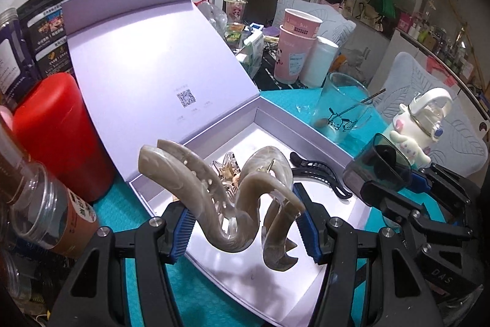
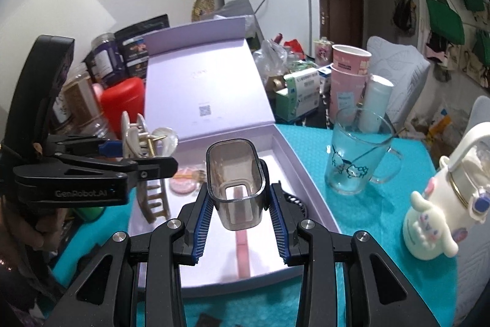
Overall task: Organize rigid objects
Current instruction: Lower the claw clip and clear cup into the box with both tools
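My left gripper [image 1: 245, 222] is shut on a large marbled grey hair claw [image 1: 214, 189], held above the open lilac box [image 1: 275, 118]. In the right wrist view the same left gripper [image 2: 137, 157] and hair claw [image 2: 134, 134] hang at the box's left side. My right gripper [image 2: 240, 204] is shut on a smoky see-through rectangular container [image 2: 235, 173], mouth facing the camera, over the near part of the box [image 2: 306, 173]. Inside lie a clear clip [image 1: 226, 167], a black clip [image 1: 321, 170], a pink round piece [image 2: 182, 187] and a pink bar [image 2: 242, 250].
The box lid [image 1: 147, 63] stands up behind. A red canister [image 1: 61, 137] and jars [image 1: 46, 213] crowd the left. On the teal mat at the right are a glass mug [image 2: 358, 158] and a white character bottle [image 2: 444, 204]. Pink paper cups [image 1: 294, 45] stand further back.
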`<state>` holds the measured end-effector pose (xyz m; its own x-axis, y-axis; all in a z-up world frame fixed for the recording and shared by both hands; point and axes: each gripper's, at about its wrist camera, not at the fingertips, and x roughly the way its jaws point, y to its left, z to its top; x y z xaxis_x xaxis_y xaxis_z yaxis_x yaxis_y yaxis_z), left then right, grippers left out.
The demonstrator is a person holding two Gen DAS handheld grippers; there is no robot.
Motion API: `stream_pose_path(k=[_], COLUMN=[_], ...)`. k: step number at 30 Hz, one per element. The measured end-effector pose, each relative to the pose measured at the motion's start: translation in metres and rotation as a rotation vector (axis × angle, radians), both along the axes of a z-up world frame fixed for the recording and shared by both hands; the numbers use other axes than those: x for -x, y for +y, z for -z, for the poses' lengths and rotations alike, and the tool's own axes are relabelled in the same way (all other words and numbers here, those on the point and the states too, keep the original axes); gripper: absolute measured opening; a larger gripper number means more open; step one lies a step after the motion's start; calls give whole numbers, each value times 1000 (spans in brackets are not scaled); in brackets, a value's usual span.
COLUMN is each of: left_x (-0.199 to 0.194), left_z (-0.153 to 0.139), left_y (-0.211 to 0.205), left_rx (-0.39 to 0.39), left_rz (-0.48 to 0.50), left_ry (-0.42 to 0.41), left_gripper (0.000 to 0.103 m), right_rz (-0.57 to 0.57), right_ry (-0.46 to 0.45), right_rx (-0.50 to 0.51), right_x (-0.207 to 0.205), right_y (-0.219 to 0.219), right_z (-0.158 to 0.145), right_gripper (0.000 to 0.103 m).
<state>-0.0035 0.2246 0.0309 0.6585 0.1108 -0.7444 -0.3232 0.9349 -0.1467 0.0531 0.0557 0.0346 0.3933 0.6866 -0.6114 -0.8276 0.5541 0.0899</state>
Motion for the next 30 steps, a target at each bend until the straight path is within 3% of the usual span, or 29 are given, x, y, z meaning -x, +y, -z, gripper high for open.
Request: stream_pose_path(k=[18, 30], left_x=[-15, -21], left_z=[39, 61], left_y=[-6, -4], left_rx=[55, 63], left_rz=[77, 78], left_ry=[118, 197], left_gripper=[58, 59], right_rz=[-25, -8], right_ry=[108, 125], right_rx=[87, 130], right_x=[-18, -23], right_y=[22, 28], right_z=[50, 64], right_gripper=[36, 36])
